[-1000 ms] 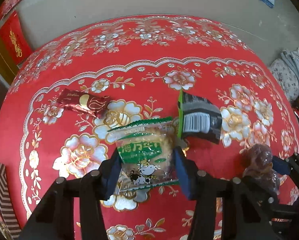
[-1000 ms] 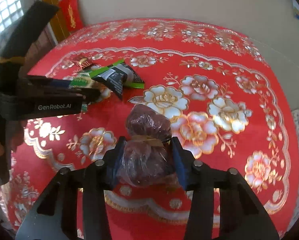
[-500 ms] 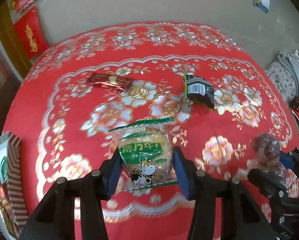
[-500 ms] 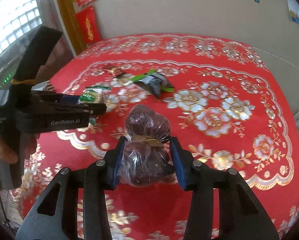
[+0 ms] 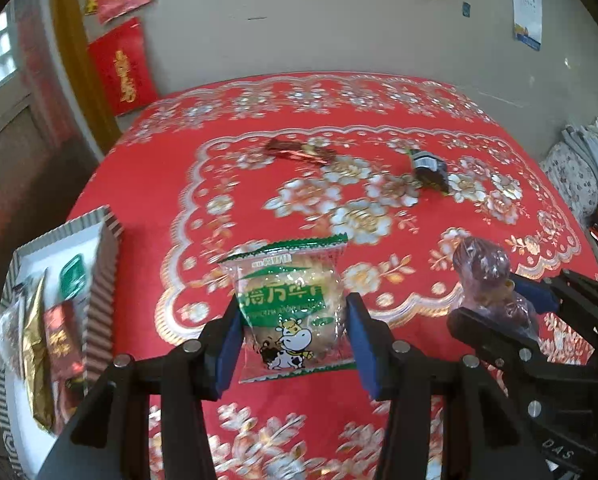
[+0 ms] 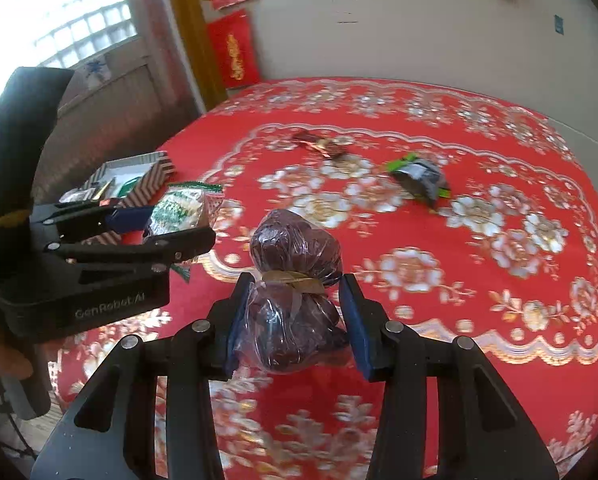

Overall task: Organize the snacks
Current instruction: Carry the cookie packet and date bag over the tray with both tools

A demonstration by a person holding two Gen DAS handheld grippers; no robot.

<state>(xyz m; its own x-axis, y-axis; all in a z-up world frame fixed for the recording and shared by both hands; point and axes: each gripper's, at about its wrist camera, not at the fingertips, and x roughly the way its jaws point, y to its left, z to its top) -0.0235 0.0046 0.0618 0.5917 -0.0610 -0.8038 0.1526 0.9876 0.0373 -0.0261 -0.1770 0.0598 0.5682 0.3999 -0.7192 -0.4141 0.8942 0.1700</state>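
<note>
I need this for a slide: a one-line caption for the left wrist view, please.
Left tongs grip a cow-print snack packet above the red floral tablecloth, striped box at left.

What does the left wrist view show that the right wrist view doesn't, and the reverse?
Left wrist only: the pile of grey fabric beyond the table, and the cow picture on the clear green-printed bun packet.

Right wrist only: the bright window.

Both: the striped box, both grippers, the clear-wrapped dark red date bundle, and the red-gold bar and green-grey packet left on the table.

A red flowered cloth is covering the tabletop (image 5: pixel 147 184). Red paper banners (image 6: pixel 235 54) are hanging on the wall, and folded laundry (image 5: pixel 579 160) is lying beyond.
</note>
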